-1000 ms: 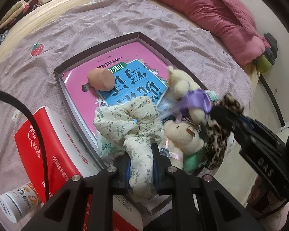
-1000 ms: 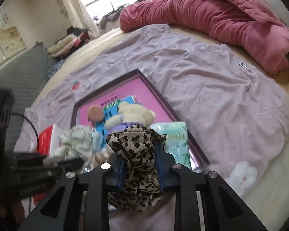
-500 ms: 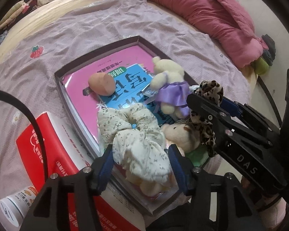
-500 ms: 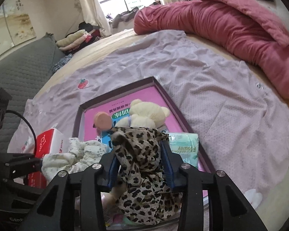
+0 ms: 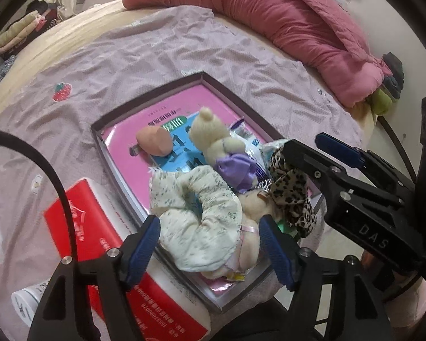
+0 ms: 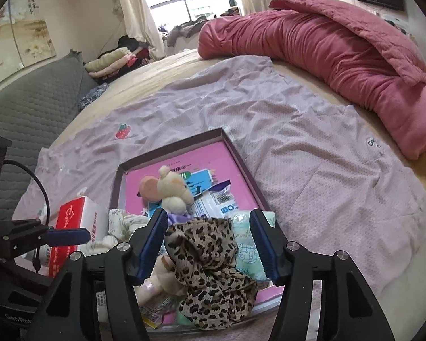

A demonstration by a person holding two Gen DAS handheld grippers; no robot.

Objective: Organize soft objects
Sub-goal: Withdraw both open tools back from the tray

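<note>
- Left gripper (image 5: 210,238): clamped on the floral scrunchie (image 5: 197,213) a second ago, now with jaws opening and wide, both blue pads clear of the fabric; scrunchie left lying between them on the near end of the shallow box (image 5: 153,91).
- Right gripper (image 6: 208,244): same change, jaws opening away from the leopard-print scrunchie (image 6: 210,267), which was pinched a second ago and now rests on its own in the box's near corner, between the pads but untouched as far as can be seen.
- Meaning for the task, as a judgement: both scrunchies delivered at once, joining the cream teddy bear with the purple bow (image 5: 213,139), a second small plush (image 5: 252,207) and the peach makeup sponge (image 5: 154,142) already in the box; placing step looks finished, both claws free for another pick or withdrawal.
- Pile crowded at the near edge; leopard scrunchie draped over a pale green tissue pack (image 6: 248,244), so some chance of sliding out.
- Writing: "DAS" moulded on the right gripper's body in the left view; Chinese characters, upside down, on the pink and blue book (image 5: 181,110) lining the box; digits and Chinese print on the red tissue box (image 5: 93,236), too small to read surely; tissue-pack lettering unclear.
</note>
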